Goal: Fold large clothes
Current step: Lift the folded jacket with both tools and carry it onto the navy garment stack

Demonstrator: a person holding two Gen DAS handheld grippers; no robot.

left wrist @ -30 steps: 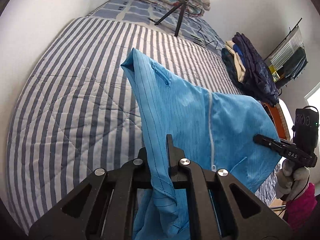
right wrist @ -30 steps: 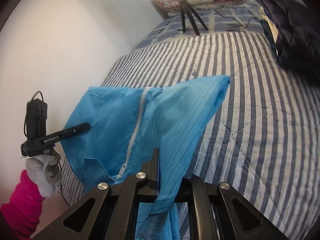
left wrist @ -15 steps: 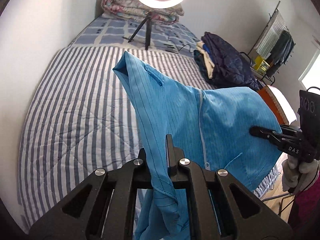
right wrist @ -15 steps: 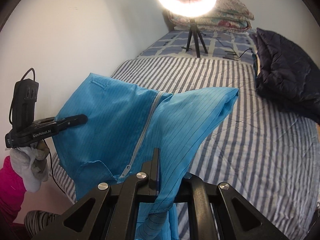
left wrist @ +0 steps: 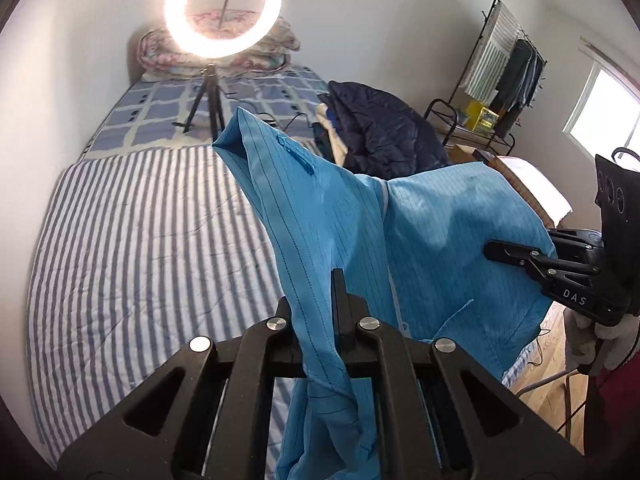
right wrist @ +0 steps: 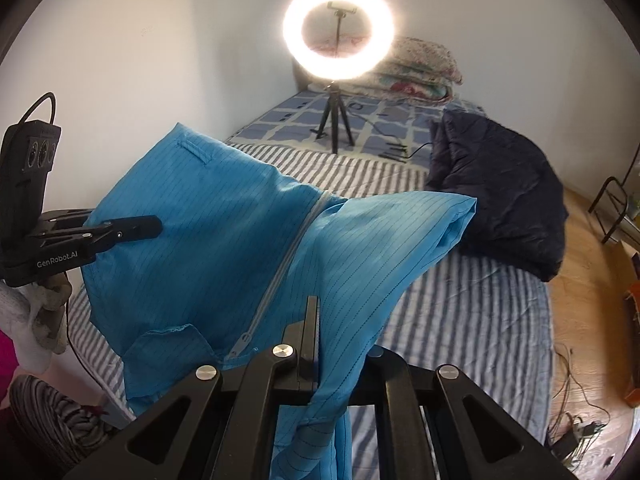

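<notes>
Two claws pinch thin, pinstriped blue garment (left wrist: 340, 216), zipper-seamed, peaked like tent.

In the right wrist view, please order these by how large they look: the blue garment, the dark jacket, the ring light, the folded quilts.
1. blue garment, though it is nearest the camera
2. dark jacket
3. ring light
4. folded quilts, partly hidden by the light

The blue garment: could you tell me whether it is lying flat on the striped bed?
No, the blue garment hangs above the striped bed, pinched in both grippers.
</notes>
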